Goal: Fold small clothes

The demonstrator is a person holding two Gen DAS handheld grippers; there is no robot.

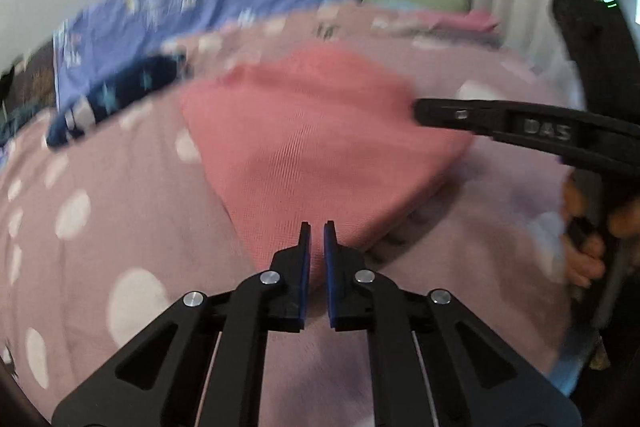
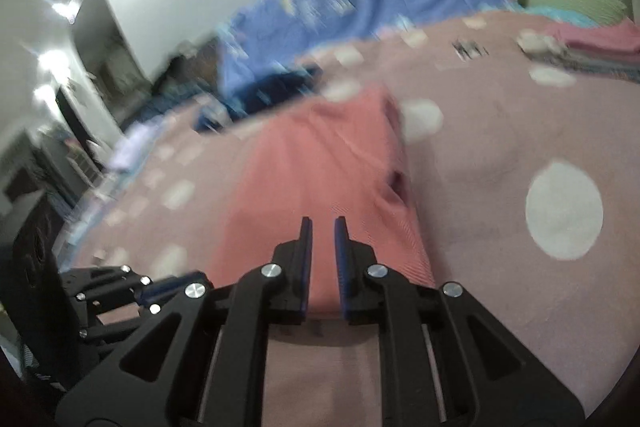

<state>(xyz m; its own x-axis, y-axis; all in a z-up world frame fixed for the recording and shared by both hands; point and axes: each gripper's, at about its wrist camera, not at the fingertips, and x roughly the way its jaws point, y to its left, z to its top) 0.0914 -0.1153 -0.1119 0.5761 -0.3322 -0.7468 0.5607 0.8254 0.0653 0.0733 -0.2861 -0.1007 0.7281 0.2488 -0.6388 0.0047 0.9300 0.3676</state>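
Both grippers, left gripper (image 1: pixel 317 227) and right gripper (image 2: pixel 323 223), are closed on near edges of the pink garment (image 1: pixel 320 131), which spreads ahead of their fingertips over the spotted bedspread (image 1: pixel 100 227); soft, light knit, best pinched at corners.

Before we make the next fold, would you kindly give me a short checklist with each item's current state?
1. Left tool gripping the pink garment at its near corner: ok, jaws almost together with fabric between them.
2. Right tool gripping the garment's other edge: ok, jaws narrow with pink fabric between them.
3. Garment lying smooth: not ok, it is creased and bunched along its right side.
4. Fold area free: ok, the navy garment lies apart, on the far left of the bedspread.
5. How many layers each tool has caught: cannot tell, the pictures are blurred.
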